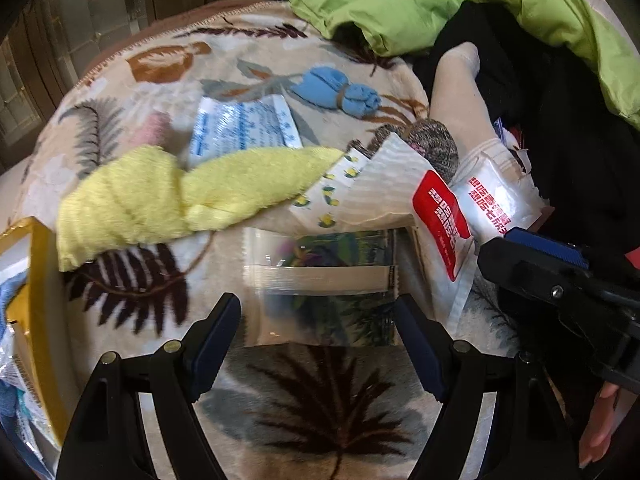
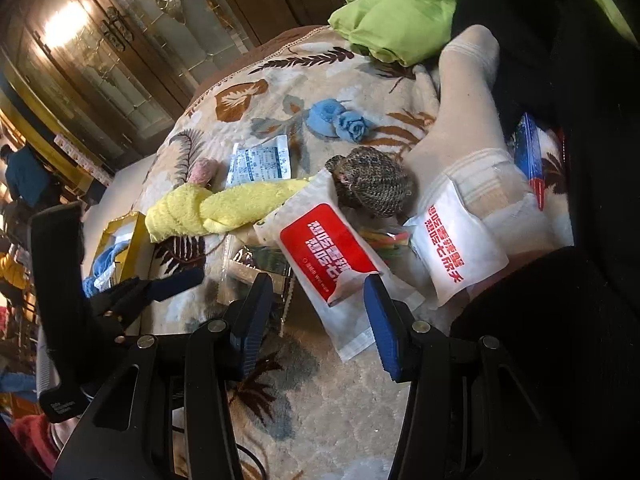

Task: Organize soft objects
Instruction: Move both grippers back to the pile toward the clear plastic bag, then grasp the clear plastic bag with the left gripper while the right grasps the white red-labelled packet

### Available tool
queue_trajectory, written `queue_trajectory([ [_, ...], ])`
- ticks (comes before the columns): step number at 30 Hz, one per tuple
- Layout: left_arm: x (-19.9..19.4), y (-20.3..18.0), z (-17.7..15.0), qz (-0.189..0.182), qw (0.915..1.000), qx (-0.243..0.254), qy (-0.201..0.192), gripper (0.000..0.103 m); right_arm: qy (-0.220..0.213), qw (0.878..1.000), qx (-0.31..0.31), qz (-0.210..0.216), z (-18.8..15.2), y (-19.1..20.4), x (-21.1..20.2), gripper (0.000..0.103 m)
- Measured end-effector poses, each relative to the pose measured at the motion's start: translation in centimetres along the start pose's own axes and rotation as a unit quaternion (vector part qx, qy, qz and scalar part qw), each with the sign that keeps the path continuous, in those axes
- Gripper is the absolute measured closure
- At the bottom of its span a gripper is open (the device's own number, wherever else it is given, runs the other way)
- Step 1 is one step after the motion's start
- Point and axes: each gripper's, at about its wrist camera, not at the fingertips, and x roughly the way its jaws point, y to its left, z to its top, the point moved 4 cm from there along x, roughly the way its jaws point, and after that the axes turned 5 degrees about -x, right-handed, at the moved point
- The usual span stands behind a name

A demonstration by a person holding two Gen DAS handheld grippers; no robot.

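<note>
1. I see a cream blanket (image 1: 132, 80) printed with brown, grey and dark leaves.
2. Far right, a lime-green garment (image 1: 400, 4).
3. A pale yellow towel (image 1: 168, 196) at left.
4. A sky-blue rolled cloth (image 1: 336, 90) beyond it.
5. A white packet (image 2: 332, 256) with a red panel, near right.
6. A gold-yellow box (image 1: 36, 280) at the left edge.

You're in a home: a leaf-patterned blanket (image 1: 160, 312) strewn with socks (image 2: 468, 128) and a green jacket (image 1: 420, 4), beside a glass-fronted wooden cabinet (image 2: 120, 40)

Bare blanket (image 1: 320, 400) lies open at lower centre of the left wrist view. Above it, a clear packet (image 1: 320, 280), yellow towel (image 1: 180, 200) and wet-wipe packet (image 1: 440, 224) crowd the middle.
</note>
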Motion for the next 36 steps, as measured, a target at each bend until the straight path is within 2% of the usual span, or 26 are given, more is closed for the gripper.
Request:
queue_trajectory([
  [4, 1.0, -0.8, 0.3, -0.017, 0.9998, 0.005, 0.013, 0.024, -0.001, 1.000, 0.008, 0.003, 0.2, -0.5, 0.1, 0.055],
  [10, 2.4, -0.8, 0.8, -0.004, 0.9997, -0.002, 0.025, 0.024, 0.007, 1.000, -0.002, 0.002, 0.3, -0.3, 0.7, 0.055],
  [15, 3.1, -0.6, 1.3, 0.014, 0.9995, -0.008, 0.026, 0.024, 0.018, 0.999, -0.041, -0.027, 0.7, 0.3, 1.6, 0.055],
  [18, 3.2, 0.1, 1.3, 0.004, 0.9995, -0.018, 0.027, 0.023, 0.032, 0.996, -0.074, -0.049, 1.1, 0.6, 2.6, 0.055],
  [21, 3.3, 0.0, 1.3, 0.012, 0.9994, -0.010, 0.030, 0.023, 0.046, 0.991, -0.101, -0.071, 1.7, 0.6, 3.8, 0.055],
  [24, 3.5, 0.0, 1.4, 0.010, 0.9994, -0.008, 0.032, 0.023, 0.057, 0.992, -0.099, -0.053, 1.9, 0.6, 4.6, 0.048],
  [27, 3.1, 0.4, 1.9, 0.015, 0.9995, -0.006, 0.028, 0.022, 0.070, 0.994, -0.081, -0.028, 1.9, 0.2, 5.4, 0.048],
  [31, 2.4, 0.8, 2.1, 0.013, 0.9998, -0.003, 0.013, 0.026, 0.075, 0.996, -0.034, 0.016, 1.4, -0.4, 5.6, 0.062],
  [32, 2.4, 0.8, 2.0, 0.010, 0.9999, -0.001, 0.012, 0.029, 0.074, 0.996, -0.037, 0.013, 1.3, -0.3, 5.4, 0.063],
  [33, 2.4, 0.6, 1.8, 0.003, 0.9999, 0.000, 0.013, 0.037, 0.073, 0.996, -0.042, 0.009, 1.2, -0.1, 5.3, 0.065],
  [36, 1.8, 0.6, 1.3, 0.003, 1.0000, 0.004, 0.007, 0.042, 0.070, 0.996, -0.051, 0.002, 0.7, 0.3, 4.7, 0.067],
])
